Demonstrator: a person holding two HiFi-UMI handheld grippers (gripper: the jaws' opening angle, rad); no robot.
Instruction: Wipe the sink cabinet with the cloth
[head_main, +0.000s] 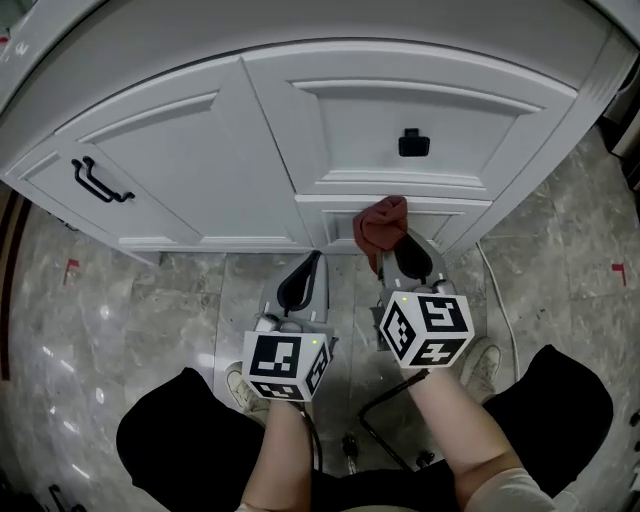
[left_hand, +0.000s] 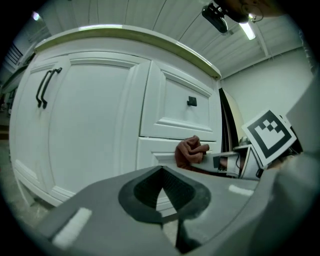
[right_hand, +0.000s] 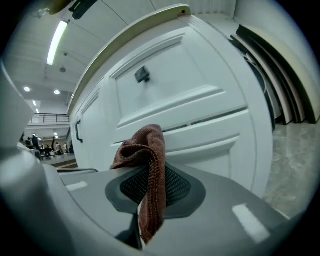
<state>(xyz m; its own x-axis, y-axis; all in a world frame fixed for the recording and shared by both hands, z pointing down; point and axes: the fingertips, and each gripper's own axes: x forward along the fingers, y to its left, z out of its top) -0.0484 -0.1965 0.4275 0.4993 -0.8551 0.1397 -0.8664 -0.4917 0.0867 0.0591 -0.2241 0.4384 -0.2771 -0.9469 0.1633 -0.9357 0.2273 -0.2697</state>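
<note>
The white sink cabinet (head_main: 200, 170) fills the top of the head view, with a door on the left and drawers on the right. A reddish-brown cloth (head_main: 382, 225) is pressed against the lower drawer front (head_main: 440, 215). My right gripper (head_main: 398, 252) is shut on the cloth (right_hand: 147, 170), which bunches above its jaws and hangs down between them. My left gripper (head_main: 303, 283) hangs beside it, a little short of the cabinet base, shut with nothing in it. From the left gripper view the cloth (left_hand: 190, 151) shows to the right against the drawer.
A black bar handle (head_main: 100, 182) sits on the cabinet door and a black knob (head_main: 413, 144) on the upper drawer. Grey marble floor (head_main: 120, 310) lies below. The person's shoes and dark trousers are near the bottom. A black metal frame (head_main: 385, 435) rests on the floor between the feet.
</note>
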